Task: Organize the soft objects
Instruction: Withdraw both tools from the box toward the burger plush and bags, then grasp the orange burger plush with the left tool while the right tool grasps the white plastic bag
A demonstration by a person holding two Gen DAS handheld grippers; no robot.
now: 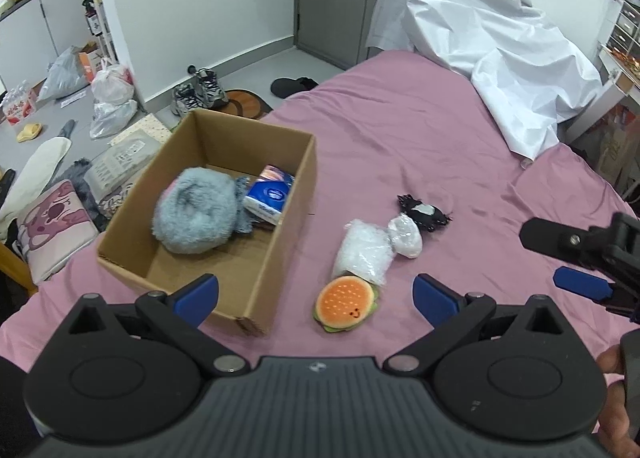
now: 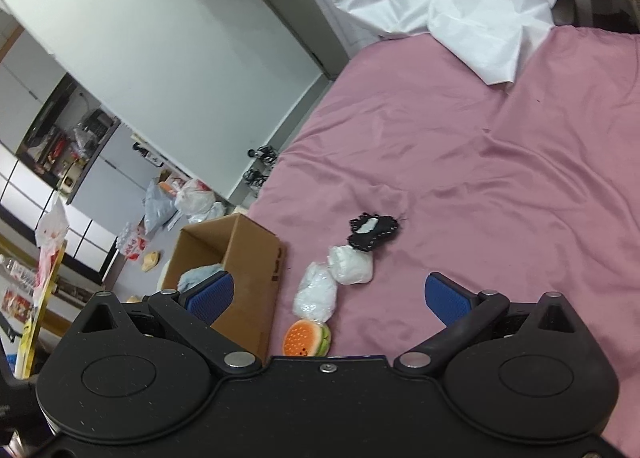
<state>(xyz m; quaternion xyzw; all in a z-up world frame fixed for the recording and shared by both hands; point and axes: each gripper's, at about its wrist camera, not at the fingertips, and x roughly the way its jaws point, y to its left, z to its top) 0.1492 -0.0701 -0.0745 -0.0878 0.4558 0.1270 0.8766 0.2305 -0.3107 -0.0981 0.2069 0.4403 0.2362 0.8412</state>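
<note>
Black gripper housing fills the bottom of both wrist views. Ahead of it, the left gripper [image 1: 316, 296] has its blue pads spread wide with nothing between them, and the right gripper [image 2: 330, 294] is likewise wide and empty.

On the pink bedsheet [image 1: 420, 130] sits an open cardboard box [image 1: 276, 226] already holding a fluffy grey plush [image 1: 196, 214] and a blue tissue pack [image 1: 269, 194]. Just beside the box lie four soft items in a loose line: a hamburger plush [image 1: 346, 308], a clear bag of white filling [image 1: 364, 254], a smaller white bundle [image 1: 405, 236], and a black stitched fabric piece [image 1: 424, 214].

The hamburger plush looks like the likely next pick for the left gripper. It would be best to come down over its middle, squeeze gently, and lift clear of the box wall before releasing inside.

Part of the tissue pack is hidden behind the grey plush. What the two white bundles contain is hard to make out.
</note>
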